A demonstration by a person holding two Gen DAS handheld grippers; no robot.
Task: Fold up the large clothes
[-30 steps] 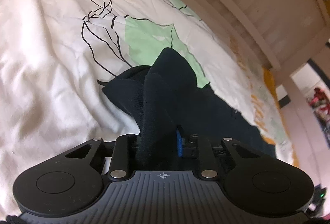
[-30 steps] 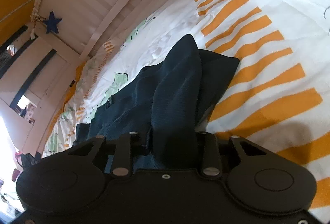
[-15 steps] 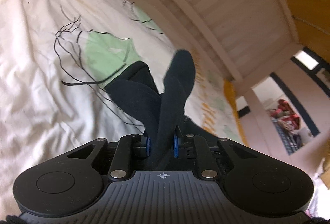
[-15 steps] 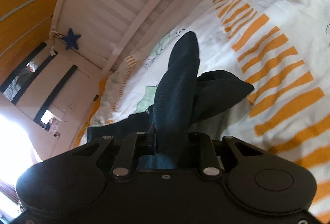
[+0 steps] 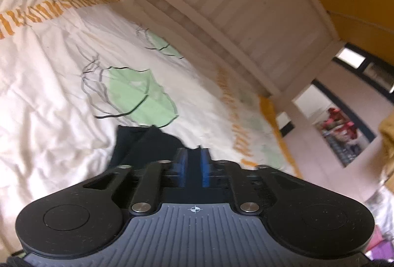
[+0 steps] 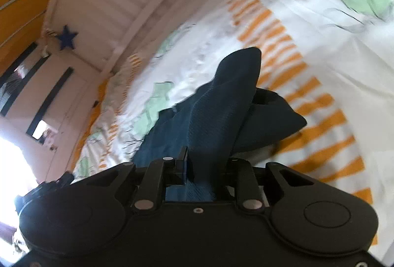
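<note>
On my left wrist view, the left gripper has its jaws opening; the blue pads stand apart with a dark gap between them, and I cannot tell for certain whether any cloth is still in that gap, though nothing looks pinched. The dark navy garment lies just beyond the fingertips, a bunched corner of it resting on the bed's duvet, below a green leaf print. A white slatted bed frame runs along the far side.

On my right wrist view, the right gripper is clenched on the dark navy garment: a thick fold rises out from between the jaws and stands up in a peak, with another lobe sagging to the right over the duvet's orange stripes. A blue star hangs on the bed frame's corner at upper left.
</note>
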